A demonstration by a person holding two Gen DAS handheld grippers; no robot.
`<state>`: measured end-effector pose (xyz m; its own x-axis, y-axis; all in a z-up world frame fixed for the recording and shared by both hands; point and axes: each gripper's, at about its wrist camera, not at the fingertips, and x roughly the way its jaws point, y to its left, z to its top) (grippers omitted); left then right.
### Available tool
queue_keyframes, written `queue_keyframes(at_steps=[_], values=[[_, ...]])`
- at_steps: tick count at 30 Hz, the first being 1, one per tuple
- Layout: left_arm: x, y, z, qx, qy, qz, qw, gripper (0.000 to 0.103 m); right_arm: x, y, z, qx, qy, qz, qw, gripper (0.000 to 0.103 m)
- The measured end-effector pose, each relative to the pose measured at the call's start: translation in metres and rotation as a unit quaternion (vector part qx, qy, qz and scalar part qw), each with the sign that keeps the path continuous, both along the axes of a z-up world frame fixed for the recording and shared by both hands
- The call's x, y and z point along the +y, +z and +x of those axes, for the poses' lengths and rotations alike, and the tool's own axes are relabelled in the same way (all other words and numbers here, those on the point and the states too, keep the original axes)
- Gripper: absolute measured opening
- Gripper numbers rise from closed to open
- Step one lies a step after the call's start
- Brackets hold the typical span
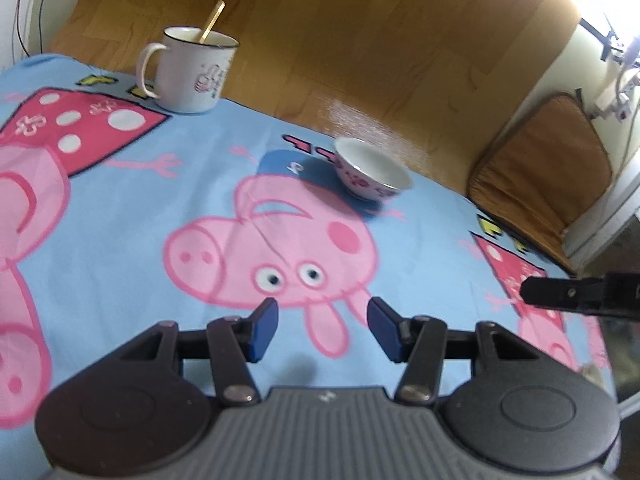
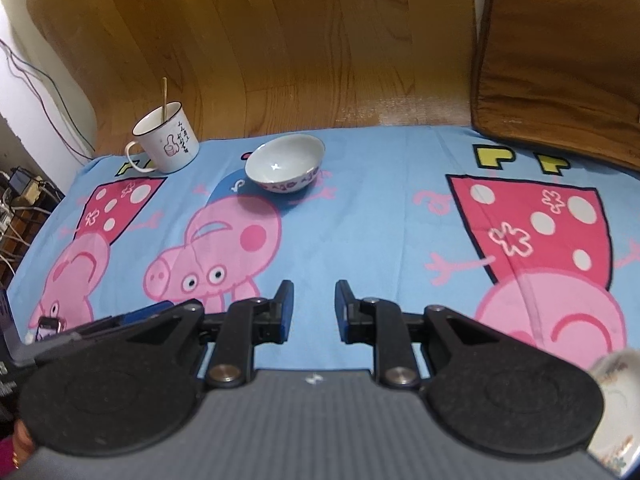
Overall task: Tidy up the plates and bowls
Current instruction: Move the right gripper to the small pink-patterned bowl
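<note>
A small white bowl (image 1: pixel 371 169) with a pink floral rim stands upright near the far edge of the blue cartoon cloth; it also shows in the right wrist view (image 2: pixel 285 163). My left gripper (image 1: pixel 323 318) is open and empty, hovering over the cloth well short of the bowl. My right gripper (image 2: pixel 314 303) is open and empty, also short of the bowl. A second piece of white floral crockery (image 2: pixel 614 408) shows partly at the right wrist view's bottom right edge.
A white mug (image 1: pixel 191 72) holding a wooden stick stands at the cloth's far left corner, also in the right wrist view (image 2: pixel 166 143). A brown cushioned chair (image 1: pixel 548 172) stands beyond the table's right side. Wooden floor lies past the far edge.
</note>
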<state>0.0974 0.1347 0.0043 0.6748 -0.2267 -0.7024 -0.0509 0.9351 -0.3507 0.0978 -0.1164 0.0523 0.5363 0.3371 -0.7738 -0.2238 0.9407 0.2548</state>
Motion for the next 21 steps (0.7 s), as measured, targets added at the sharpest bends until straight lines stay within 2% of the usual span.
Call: queue_keyframes(at_steps=[5, 8, 15, 19, 21], values=[[0.01, -0.005, 0.011, -0.013, 0.036, 0.046, 0.9982, 0.05, 0.011, -0.005, 0.024, 0.019, -0.008, 0.024, 0.999, 0.026], [0.019, -0.01, 0.015, -0.011, 0.052, 0.054, 0.9971, 0.049, 0.019, -0.008, 0.04, 0.03, -0.015, 0.035, 0.999, 0.026], [0.021, -0.015, 0.014, -0.036, 0.061, 0.092, 0.9932, 0.049, 0.031, -0.014, 0.077, 0.031, -0.052, 0.039, 0.997, 0.029], [0.02, -0.019, 0.014, -0.051, 0.06, 0.111, 0.9907, 0.049, 0.037, -0.022, 0.098, 0.033, -0.075, 0.027, 0.996, 0.037], [0.019, -0.02, 0.013, -0.058, 0.06, 0.118, 0.9896, 0.049, 0.039, -0.029, 0.108, 0.039, -0.087, 0.022, 0.995, 0.038]])
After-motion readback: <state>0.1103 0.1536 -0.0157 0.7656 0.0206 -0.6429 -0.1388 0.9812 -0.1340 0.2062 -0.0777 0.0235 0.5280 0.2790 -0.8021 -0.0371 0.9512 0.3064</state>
